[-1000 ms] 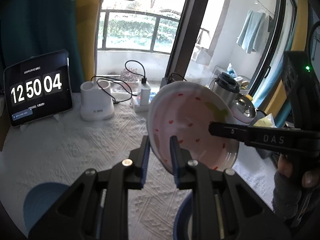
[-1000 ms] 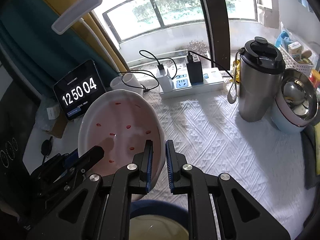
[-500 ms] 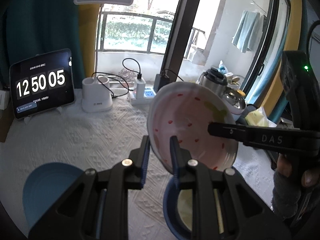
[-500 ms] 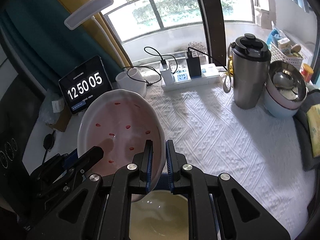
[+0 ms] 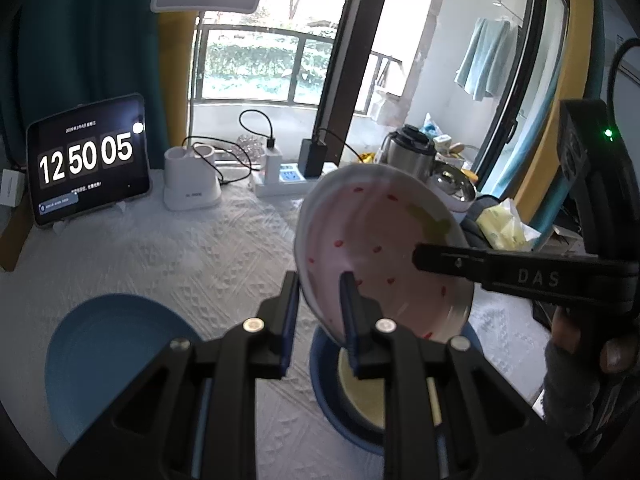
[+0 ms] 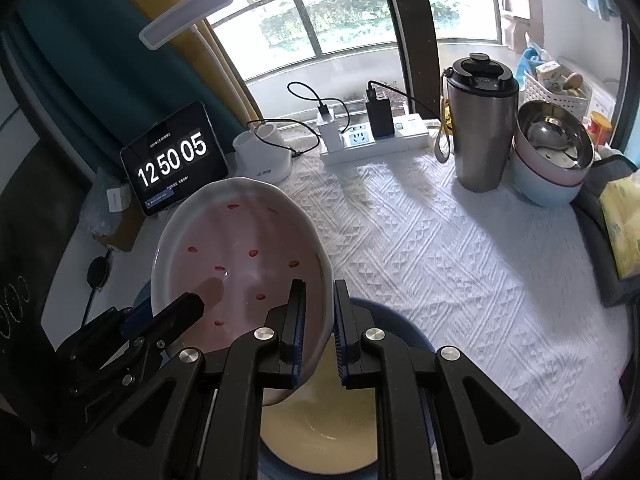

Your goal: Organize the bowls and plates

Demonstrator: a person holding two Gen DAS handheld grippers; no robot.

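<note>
A pink plate with red flecks [image 5: 372, 240] is held tilted in the air, gripped at two rims. My left gripper [image 5: 320, 312] is shut on its near rim. My right gripper [image 6: 318, 320] is shut on its right rim; the plate also shows in the right wrist view [image 6: 240, 256]. Below it a cream bowl [image 6: 320, 432] sits inside a blue bowl [image 5: 324, 392]. A blue plate [image 5: 108, 356] lies on the cloth at the lower left of the left wrist view.
A white textured tablecloth [image 6: 440, 264] covers the table. At the back stand a tablet clock [image 6: 174, 160], a white lamp base [image 6: 264, 156], a power strip [image 6: 376, 136], a steel tumbler [image 6: 484, 128] and stacked bowls [image 6: 552, 156]. Yellow tissues [image 6: 624, 228] lie at the right edge.
Both grippers have lifted the pink plate higher, still shut on it. The cream bowl in the blue bowl and the blue plate have come further into view below.
</note>
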